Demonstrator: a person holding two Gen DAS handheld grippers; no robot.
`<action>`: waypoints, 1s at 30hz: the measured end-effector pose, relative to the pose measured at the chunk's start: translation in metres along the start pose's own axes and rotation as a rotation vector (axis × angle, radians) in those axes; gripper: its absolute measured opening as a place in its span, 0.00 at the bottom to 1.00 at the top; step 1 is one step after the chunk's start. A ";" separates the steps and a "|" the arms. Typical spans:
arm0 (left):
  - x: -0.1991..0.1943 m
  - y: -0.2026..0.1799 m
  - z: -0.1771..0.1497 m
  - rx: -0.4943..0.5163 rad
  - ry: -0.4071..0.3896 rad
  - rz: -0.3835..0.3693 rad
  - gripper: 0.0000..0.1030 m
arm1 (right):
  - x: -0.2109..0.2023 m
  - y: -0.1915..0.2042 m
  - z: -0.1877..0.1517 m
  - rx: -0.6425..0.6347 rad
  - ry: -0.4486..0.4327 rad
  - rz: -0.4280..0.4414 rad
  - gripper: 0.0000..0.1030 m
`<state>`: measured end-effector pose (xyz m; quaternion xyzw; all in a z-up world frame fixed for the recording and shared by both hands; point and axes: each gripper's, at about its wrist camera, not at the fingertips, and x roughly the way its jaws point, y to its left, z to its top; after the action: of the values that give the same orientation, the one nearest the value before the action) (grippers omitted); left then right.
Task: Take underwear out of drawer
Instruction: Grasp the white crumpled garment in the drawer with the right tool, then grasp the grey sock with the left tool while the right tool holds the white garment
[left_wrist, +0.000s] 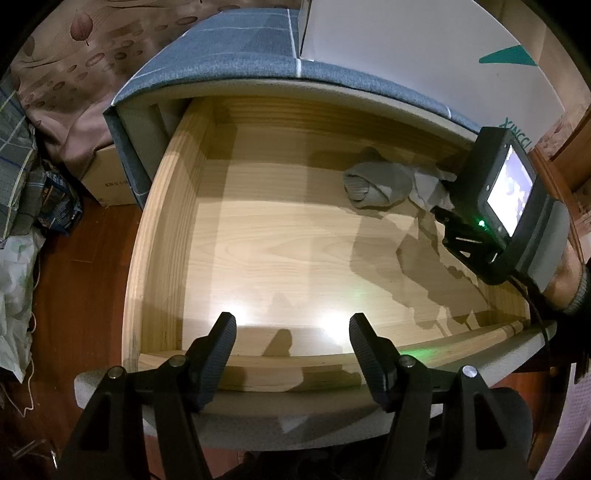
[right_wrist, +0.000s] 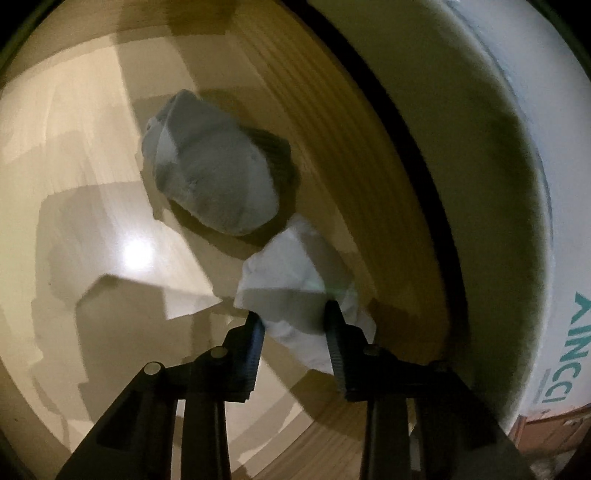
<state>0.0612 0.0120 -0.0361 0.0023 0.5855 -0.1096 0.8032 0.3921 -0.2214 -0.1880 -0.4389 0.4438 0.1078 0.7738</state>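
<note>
- Black left gripper (left_wrist: 291, 339) is hovering wide open and empty over the drawer (left_wrist: 162, 206) front (out of the way).
- Right gripper (right_wrist: 295, 314) is pinching the white underwear (right_wrist: 280, 280), lying against the drawer's back wall beside a grey bundle (right_wrist: 218, 173), ready for lifting.

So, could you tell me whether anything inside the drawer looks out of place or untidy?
Nothing is damaged or spilled. The wooden drawer holds only two garments, both crumpled rather than folded: a grey bundle and a white piece, bunched in the far right corner. The right tongs are closed on the white piece.
</note>
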 end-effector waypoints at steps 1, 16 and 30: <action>0.000 0.000 0.000 -0.001 -0.001 0.000 0.63 | -0.001 -0.002 0.000 0.013 0.007 0.016 0.29; -0.005 0.001 0.000 -0.010 -0.018 -0.010 0.63 | -0.012 -0.024 -0.012 0.237 0.200 0.285 0.29; -0.010 -0.013 0.009 0.220 -0.033 0.064 0.63 | -0.010 -0.025 -0.037 0.535 0.373 0.462 0.29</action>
<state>0.0648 0.0002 -0.0217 0.1072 0.5564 -0.1475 0.8107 0.3788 -0.2627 -0.1737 -0.1225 0.6761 0.0779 0.7223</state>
